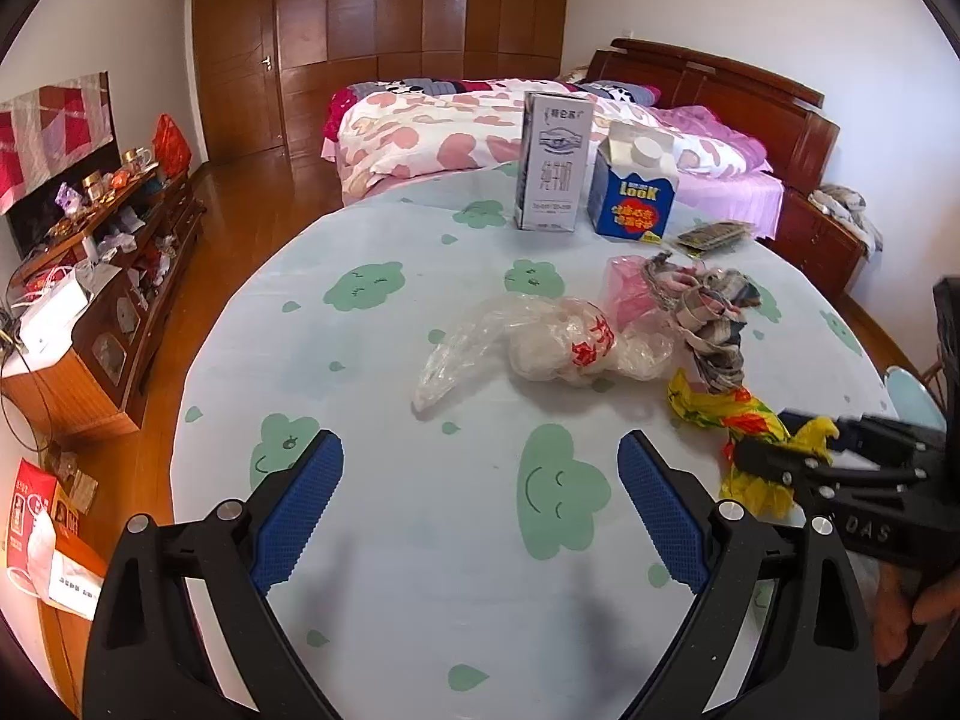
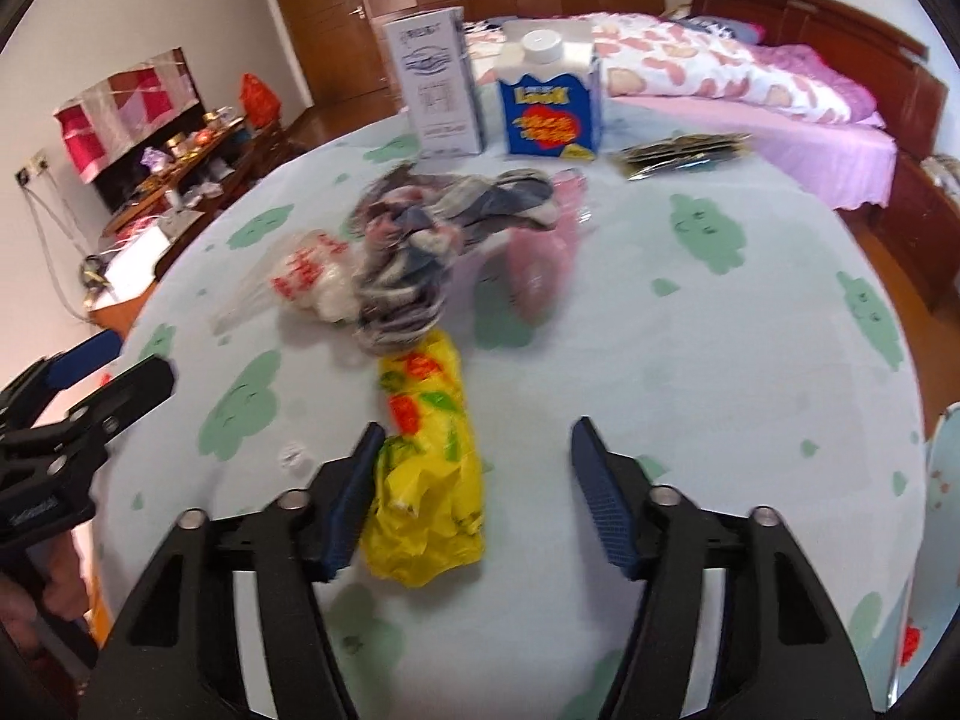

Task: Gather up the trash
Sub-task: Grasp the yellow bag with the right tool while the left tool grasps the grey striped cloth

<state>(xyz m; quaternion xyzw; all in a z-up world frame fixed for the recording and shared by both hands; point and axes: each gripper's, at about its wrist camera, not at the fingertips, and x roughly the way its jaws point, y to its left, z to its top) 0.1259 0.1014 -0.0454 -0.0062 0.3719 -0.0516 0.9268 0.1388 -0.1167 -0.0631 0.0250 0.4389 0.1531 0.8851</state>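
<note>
A crumpled yellow plastic bag [image 2: 429,480] lies on the round table [image 2: 690,390] between the fingers of my right gripper [image 2: 478,438]. It rests against the left finger, and the right pad stands clear of it, so the jaws are open. My left gripper [image 1: 480,450] hovers wide open over bare tablecloth with nothing between its fingers. Ahead of it lie a clear bag with red print [image 1: 558,348], a pink bag [image 1: 630,294] and a crumpled checked cloth [image 1: 714,324]. The yellow bag [image 1: 744,420] and the right gripper [image 1: 780,456] show at the right.
A tall white carton [image 1: 552,162], a blue carton [image 1: 633,186] and dark sachets [image 1: 714,234] sit at the table's far edge. Beyond is a bed [image 1: 420,132]; a cluttered cabinet [image 1: 120,276] stands at the left. A pale blue chair [image 2: 942,480] is at the right.
</note>
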